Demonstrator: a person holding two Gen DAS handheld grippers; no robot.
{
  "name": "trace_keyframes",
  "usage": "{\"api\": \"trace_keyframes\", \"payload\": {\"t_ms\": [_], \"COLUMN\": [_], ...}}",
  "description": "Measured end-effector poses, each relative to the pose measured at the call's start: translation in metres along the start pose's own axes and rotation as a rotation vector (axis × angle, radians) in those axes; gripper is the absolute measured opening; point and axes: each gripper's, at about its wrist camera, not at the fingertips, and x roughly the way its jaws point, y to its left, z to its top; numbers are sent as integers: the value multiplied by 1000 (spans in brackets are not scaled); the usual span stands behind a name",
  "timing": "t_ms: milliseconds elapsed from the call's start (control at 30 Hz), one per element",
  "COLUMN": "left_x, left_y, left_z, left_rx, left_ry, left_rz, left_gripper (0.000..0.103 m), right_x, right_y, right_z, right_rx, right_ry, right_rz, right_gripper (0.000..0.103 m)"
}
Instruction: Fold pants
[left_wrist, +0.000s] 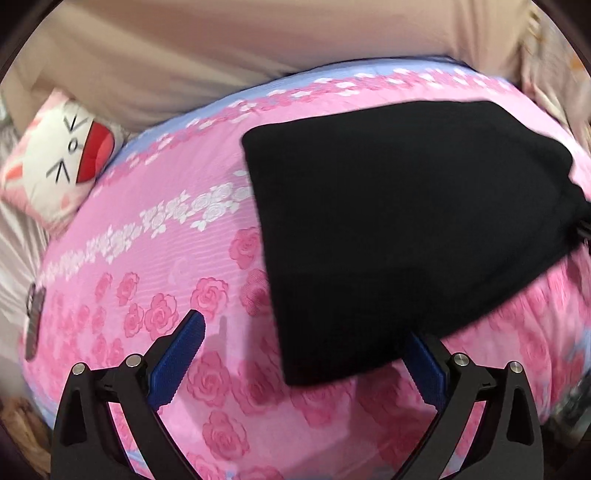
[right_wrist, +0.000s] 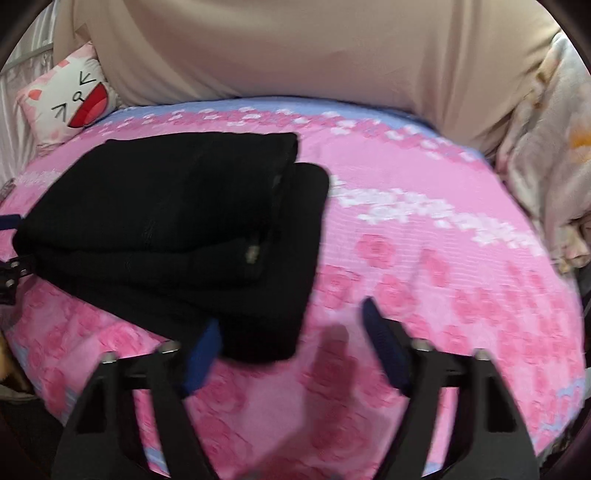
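Observation:
The black pants lie folded into a compact stack on the pink rose-print bed cover. In the right wrist view the pants show several layers, with a small tag on the right edge. My left gripper is open at the stack's near left corner; its right finger sits under the cloth's edge, its left finger stands on bare cover. My right gripper is open at the stack's near right corner, left finger at the cloth edge. Neither holds anything.
A white cat-face pillow lies at the far left by the beige headboard. A flowered quilt is bunched at the right edge of the bed. A dark flat object lies at the bed's left edge.

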Motion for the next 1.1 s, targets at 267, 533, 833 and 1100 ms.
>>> {"api": "trace_keyframes", "payload": {"t_ms": [267, 533, 833, 1100], "left_x": [16, 2, 16, -8], "left_y": [36, 31, 41, 44], "left_z": [-1, 5, 4, -3], "left_rx": [-107, -77, -97, 18], "left_ry": [36, 23, 72, 104], "left_rz": [-75, -67, -74, -171], "left_gripper": [98, 98, 98, 97], "right_x": [-3, -13, -10, -32], "right_y": [-43, -22, -71, -63], "right_z": [-15, -2, -19, -22], "right_rx": [256, 144, 427, 300], "right_ry": [13, -16, -66, -29], "right_rz": [117, 23, 62, 148], "right_gripper": [32, 56, 49, 56]}}
